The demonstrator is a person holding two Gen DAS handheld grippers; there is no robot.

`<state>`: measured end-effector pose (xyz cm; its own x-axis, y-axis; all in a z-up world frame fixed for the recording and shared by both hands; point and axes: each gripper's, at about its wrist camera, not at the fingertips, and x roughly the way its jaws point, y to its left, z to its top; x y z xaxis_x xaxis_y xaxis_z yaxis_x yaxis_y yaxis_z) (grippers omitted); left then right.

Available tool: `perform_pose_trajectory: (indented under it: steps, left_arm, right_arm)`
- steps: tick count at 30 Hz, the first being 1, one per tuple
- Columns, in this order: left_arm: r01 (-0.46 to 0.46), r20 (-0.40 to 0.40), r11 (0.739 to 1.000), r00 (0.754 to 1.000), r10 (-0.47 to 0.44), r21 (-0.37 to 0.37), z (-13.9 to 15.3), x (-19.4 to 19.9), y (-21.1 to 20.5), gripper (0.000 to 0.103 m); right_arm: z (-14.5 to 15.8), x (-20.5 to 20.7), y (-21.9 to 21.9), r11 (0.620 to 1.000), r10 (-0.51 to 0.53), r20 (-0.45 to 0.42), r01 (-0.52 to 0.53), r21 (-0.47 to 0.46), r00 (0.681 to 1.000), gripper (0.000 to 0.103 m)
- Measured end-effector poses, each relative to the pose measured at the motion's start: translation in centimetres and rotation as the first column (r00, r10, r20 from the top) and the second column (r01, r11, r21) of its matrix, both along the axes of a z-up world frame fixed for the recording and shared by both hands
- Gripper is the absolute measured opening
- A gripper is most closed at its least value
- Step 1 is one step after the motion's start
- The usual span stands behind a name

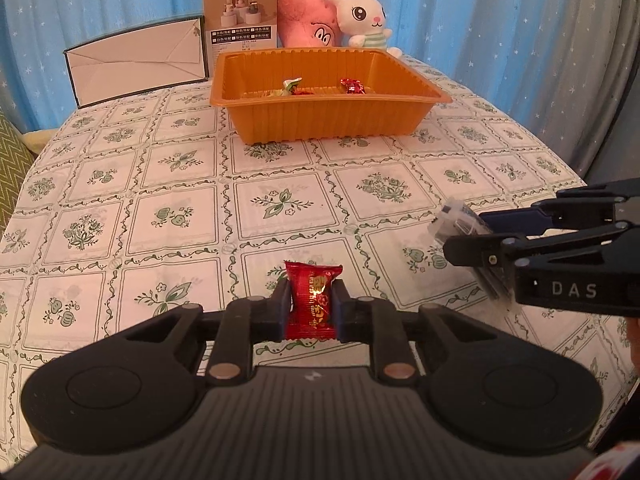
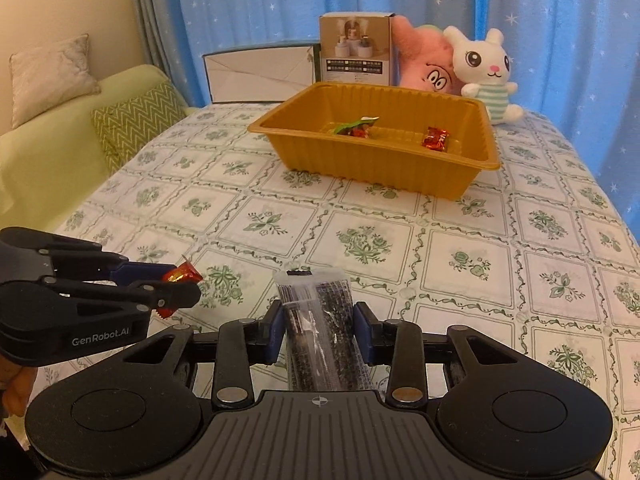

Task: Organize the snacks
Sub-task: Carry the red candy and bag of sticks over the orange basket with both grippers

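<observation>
Judging from how things lie, the sorting is partway through: two wrapped snacks already rest in the orange tray at twelve o'clock, a green-and-red candy at its middle and a red candy toward its three o'clock side. Two more are lifted but not delivered. The left gripper is clamped on a red snack packet; the right gripper is clamped on a clear black-speckled packet. No other loose snacks show on the tablecloth.
</observation>
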<state>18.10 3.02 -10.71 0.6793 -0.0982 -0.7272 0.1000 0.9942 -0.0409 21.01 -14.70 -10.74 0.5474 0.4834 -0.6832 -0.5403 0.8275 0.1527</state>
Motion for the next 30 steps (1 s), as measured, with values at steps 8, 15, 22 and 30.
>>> perform_pose_trajectory:
  steps: [8, 15, 22, 30]
  left_arm:
    - [0.006, 0.018, 1.0, 1.0, -0.005, -0.029, 1.0, -0.2, -0.2, 0.019]
    - [0.009, 0.039, 0.999, 0.999, -0.007, -0.044, 1.7, -0.2, -0.4, 0.019]
    - [0.018, 0.061, 0.998, 0.998, -0.014, -0.055, 2.7, 0.5, -0.7, 0.019]
    - [0.042, 0.111, 0.998, 0.993, -0.036, -0.056, 4.8, 2.5, -1.4, 0.019]
  right_arm:
    - [0.5, 0.0, 0.2, 1.0, -0.016, 0.006, 0.016, 0.025, 1.0, 0.037]
    - [1.2, 0.4, -0.7, 0.995, -0.074, -0.004, 0.074, 0.068, 0.997, 0.037]
    - [2.5, 1.2, -2.0, 0.985, -0.145, 0.007, 0.144, 0.095, 0.989, 0.037]
    - [4.6, 2.6, -3.1, 0.969, -0.219, 0.053, 0.211, 0.127, 0.974, 0.037]
